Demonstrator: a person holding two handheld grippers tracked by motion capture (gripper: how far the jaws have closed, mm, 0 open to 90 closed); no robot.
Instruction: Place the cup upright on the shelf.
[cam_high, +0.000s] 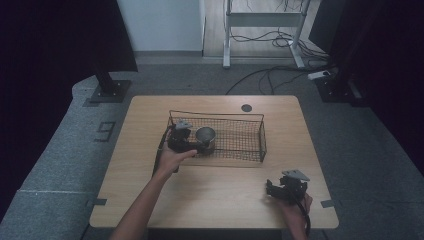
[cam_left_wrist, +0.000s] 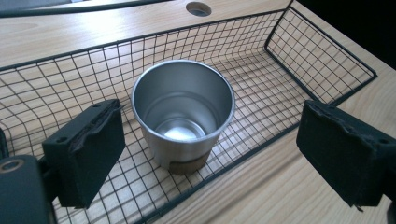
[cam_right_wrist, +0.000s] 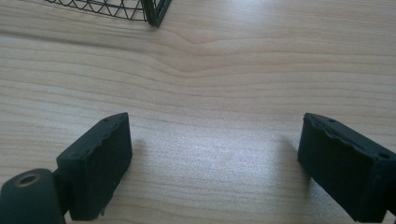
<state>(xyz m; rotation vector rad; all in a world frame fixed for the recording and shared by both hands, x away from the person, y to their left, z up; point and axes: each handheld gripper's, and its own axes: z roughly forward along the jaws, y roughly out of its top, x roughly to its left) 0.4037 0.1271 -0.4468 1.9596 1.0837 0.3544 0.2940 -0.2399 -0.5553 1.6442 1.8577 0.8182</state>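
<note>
Wooden table (cam_high: 210, 185), steel cup (cam_left_wrist: 183, 112) upright inside wire basket (cam_high: 239, 137), untouched between left gripper (cam_left_wrist: 210, 154)'s open fingers.

Right hand-held gripper (cam_right_wrist: 215, 163) with jaws spread wide, nothing between them, low over the bare wooden table (cam_right_wrist: 219, 84). Black pads (cam_right_wrist: 95, 163) in the bottom corners. Corner of a black wire basket (cam_right_wrist: 152, 9) at the top edge, well apart from the jaws.

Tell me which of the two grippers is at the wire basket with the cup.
The left gripper, at the basket's left end, open jaws facing the steel cup. The right gripper sits apart over bare table.
</note>
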